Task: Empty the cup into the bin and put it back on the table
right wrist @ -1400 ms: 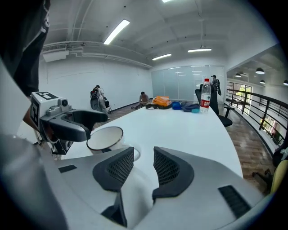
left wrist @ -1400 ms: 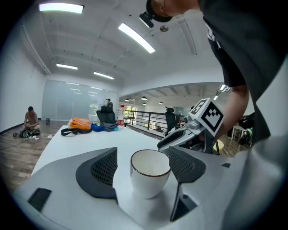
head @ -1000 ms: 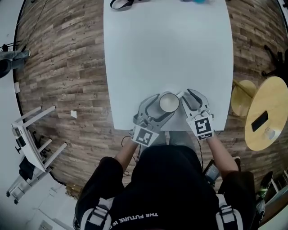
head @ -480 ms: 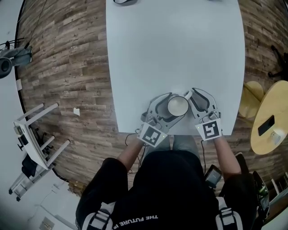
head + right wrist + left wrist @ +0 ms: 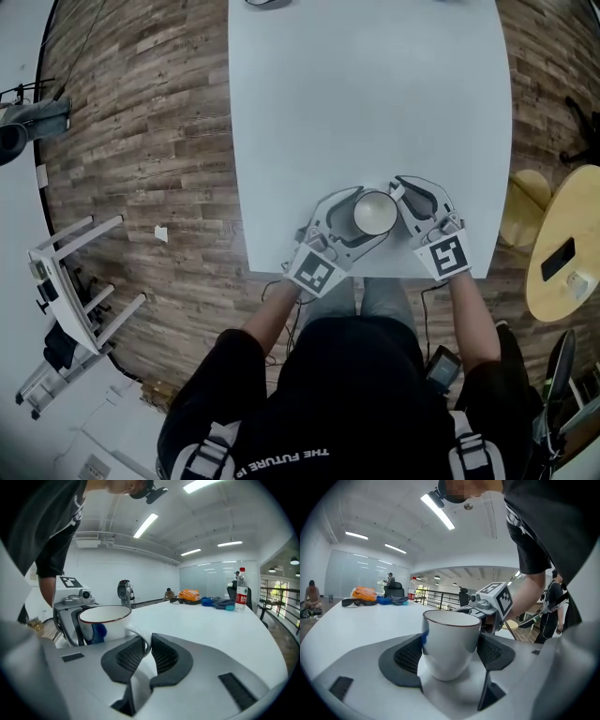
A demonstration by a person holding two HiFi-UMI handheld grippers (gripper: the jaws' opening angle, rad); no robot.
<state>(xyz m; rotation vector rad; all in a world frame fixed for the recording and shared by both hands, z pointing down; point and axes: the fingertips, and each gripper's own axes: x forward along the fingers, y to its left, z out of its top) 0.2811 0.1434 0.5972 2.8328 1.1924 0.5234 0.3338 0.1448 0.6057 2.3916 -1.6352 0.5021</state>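
Note:
A white cup (image 5: 375,213) with a dark rim stands on the white table (image 5: 375,94), close to its near edge. My left gripper (image 5: 366,217) reaches in from the left, and its pads (image 5: 410,656) lie against both sides of the cup's (image 5: 451,641) body. My right gripper (image 5: 396,197) comes from the right. Its jaws have just been closing and now pinch the cup's handle (image 5: 140,637) between the pads (image 5: 164,656). The cup's inside looks white, and I cannot make out any contents. No bin shows in any view.
A round wooden side table (image 5: 562,281) with a phone (image 5: 558,258) stands right of the table, with a yellow stool (image 5: 518,208) beside it. A white rack (image 5: 66,291) stands on the wooden floor at left. Bags (image 5: 190,595) and a bottle (image 5: 241,590) sit at the table's far end.
The right gripper's jaws were wide apart beside the cup and have closed on its handle. The left gripper stays around the cup's body, and the cup has not left the table.

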